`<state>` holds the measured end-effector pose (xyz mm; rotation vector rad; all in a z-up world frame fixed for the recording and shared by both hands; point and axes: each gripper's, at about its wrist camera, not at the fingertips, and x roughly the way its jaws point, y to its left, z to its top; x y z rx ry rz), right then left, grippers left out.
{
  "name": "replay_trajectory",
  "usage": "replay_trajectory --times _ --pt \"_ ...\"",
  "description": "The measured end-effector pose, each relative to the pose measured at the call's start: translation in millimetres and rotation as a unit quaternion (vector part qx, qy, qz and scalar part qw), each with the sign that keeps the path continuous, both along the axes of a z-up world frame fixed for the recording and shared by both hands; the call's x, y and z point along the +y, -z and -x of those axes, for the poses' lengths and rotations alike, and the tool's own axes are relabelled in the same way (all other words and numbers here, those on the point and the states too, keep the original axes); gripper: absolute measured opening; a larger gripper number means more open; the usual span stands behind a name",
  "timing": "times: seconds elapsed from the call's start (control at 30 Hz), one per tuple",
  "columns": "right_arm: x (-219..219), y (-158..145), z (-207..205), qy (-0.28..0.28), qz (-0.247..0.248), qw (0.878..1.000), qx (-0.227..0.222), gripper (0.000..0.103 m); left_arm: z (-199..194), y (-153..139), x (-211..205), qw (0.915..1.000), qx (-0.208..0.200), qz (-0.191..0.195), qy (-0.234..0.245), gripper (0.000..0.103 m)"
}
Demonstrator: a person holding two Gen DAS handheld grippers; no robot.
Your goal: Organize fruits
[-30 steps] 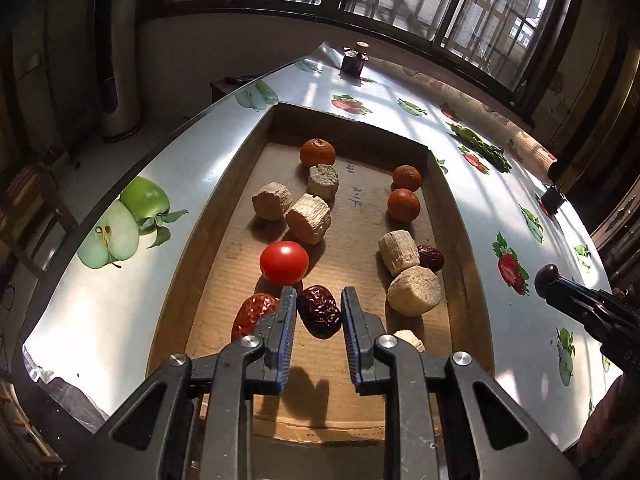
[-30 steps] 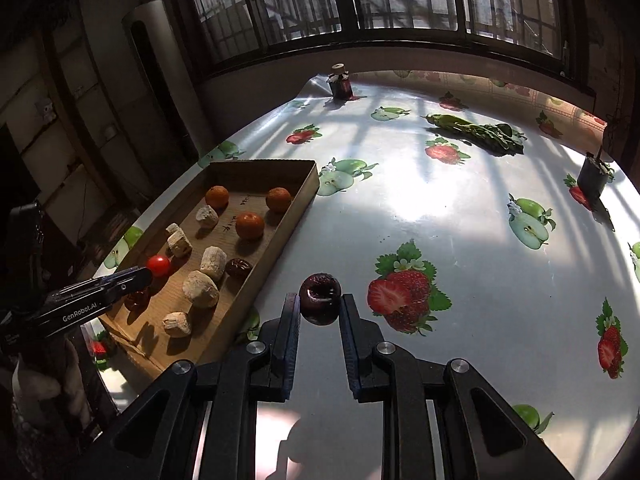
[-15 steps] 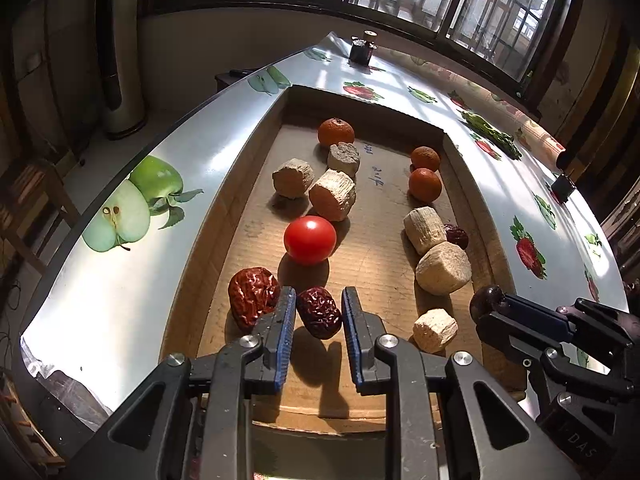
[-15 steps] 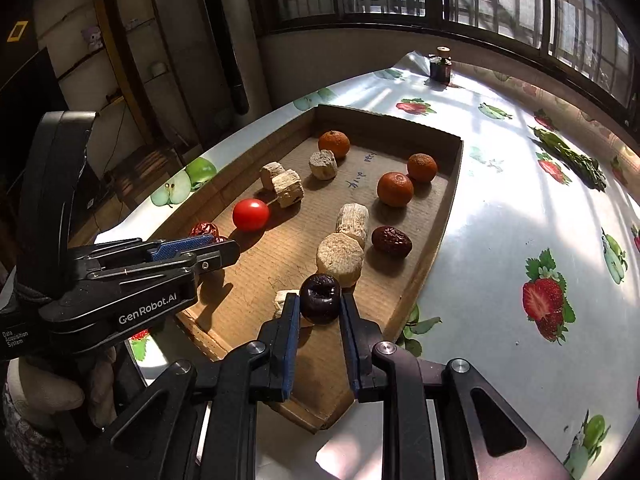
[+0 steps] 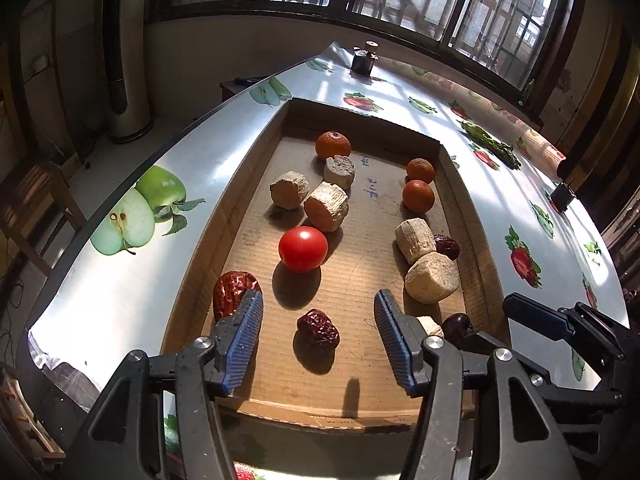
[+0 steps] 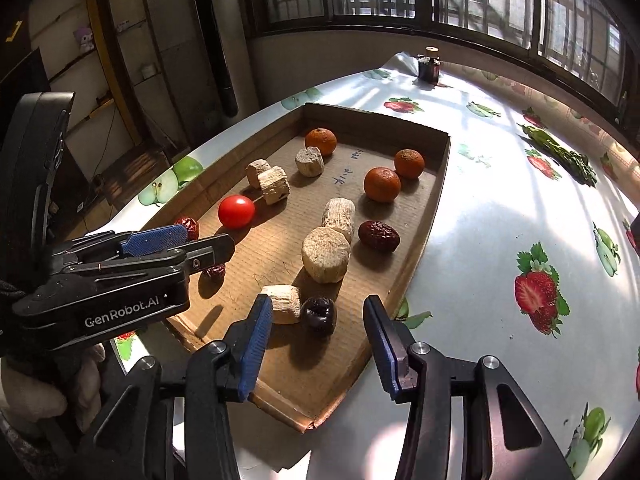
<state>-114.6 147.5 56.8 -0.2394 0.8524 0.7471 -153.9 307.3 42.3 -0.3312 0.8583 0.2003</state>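
Both grippers hang over the near end of the shallow cardboard tray (image 5: 256,168) on the bench (image 6: 492,216), which is covered in a fruit-print cloth.

Left gripper (image 5: 318,338): jaws have just been opening and now stand moderately wide. A wrinkled red jujube (image 5: 318,330) lies on the tray floor between them, touching neither pad. A second, brighter jujube (image 5: 232,290) sits at 10 o'clock from it, against the tray's left wall, partly behind the left finger.

Right gripper (image 6: 318,334): jaws also just been opening, about as wide. A dark, near-black round fruit (image 6: 319,315) rests on the cardboard between them, free of both pads. It touches a pale cut chunk (image 6: 284,303) at its 9 o'clock.

Rest of the tray:
- cherry tomato (image 5: 303,249) at 12 o'clock from the released jujube
- three small oranges (image 6: 382,184) toward the far end
- more pale ridged chunks (image 6: 325,254), kind of food unclear, in two loose groups
- another dark jujube (image 6: 379,236) near the right wall, just beside the chunks

A gloved hand (image 6: 44,396) grips the left tool at the right wrist view's lower left. A small bottle (image 6: 430,65) stands at the bench's far corner.
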Motion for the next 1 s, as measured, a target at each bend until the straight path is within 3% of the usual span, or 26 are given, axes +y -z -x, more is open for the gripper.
replay_trajectory --times 0.13,0.2,0.27,0.3,0.33,0.43,0.53,0.73,1.0 --pt "-12 -9 3 0.012 -0.013 1.000 -0.010 0.058 6 -11 -5 0.9997 -0.020 -0.010 -0.010 0.057" --pt "-22 -14 5 0.030 -0.022 0.999 -0.015 0.059 14 -23 -10 0.9971 -0.043 -0.049 -0.040 0.059" --pt "-35 -19 6 0.052 -0.037 0.998 -0.016 0.062 25 -40 -17 0.9868 -0.069 -0.113 -0.093 0.075" --pt "-42 -21 7 0.063 -0.044 0.997 -0.016 0.064 32 -51 -21 0.9784 -0.087 -0.142 -0.123 0.093" --pt "-49 -23 8 0.074 -0.051 0.996 -0.017 0.065 39 -60 -23 0.9711 -0.108 -0.158 -0.143 0.103" --pt "-63 -27 13 0.096 -0.064 0.993 -0.024 0.068 61 -73 -28 0.9593 -0.167 -0.158 -0.164 0.103" --pt "-69 -29 18 0.107 -0.063 0.992 -0.032 0.075 59 -72 -29 0.9604 -0.156 -0.155 -0.171 0.103" --pt "-69 -24 27 0.105 -0.047 0.992 -0.043 0.080 48 -60 -28 0.9743 -0.100 -0.119 -0.162 0.103" --pt "-68 -18 30 0.105 -0.038 0.993 -0.041 0.083 42 -55 -39 0.9776 -0.084 -0.130 -0.143 0.103"
